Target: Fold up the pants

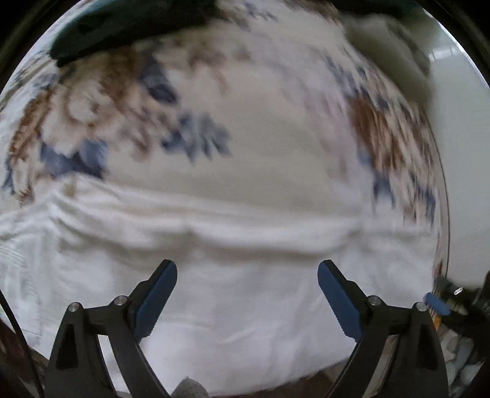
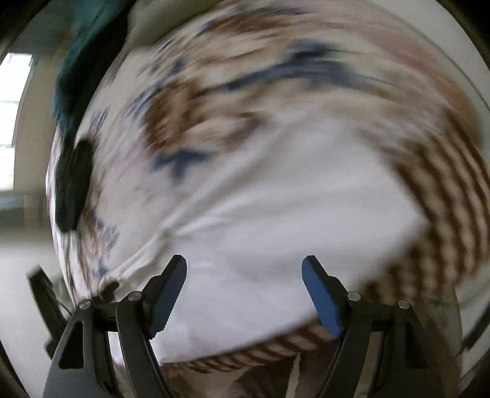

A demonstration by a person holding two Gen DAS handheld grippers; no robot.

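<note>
White pants (image 1: 232, 294) lie flat on a bed with a white, brown and blue patterned cover (image 1: 214, 101); both views are motion-blurred. My left gripper (image 1: 247, 269) is open and empty above the white cloth, near its creased edge. In the right wrist view the white pants (image 2: 275, 232) fill the lower middle. My right gripper (image 2: 244, 264) is open and empty just above them. The other gripper (image 2: 73, 183) shows as a dark blurred shape at the left.
A dark teal cloth (image 1: 122, 24) lies at the far side of the bed; it also shows in the right wrist view (image 2: 82, 61). The bed's edge and a pale floor (image 1: 459, 153) are at the right. A window (image 2: 15, 91) is at the left.
</note>
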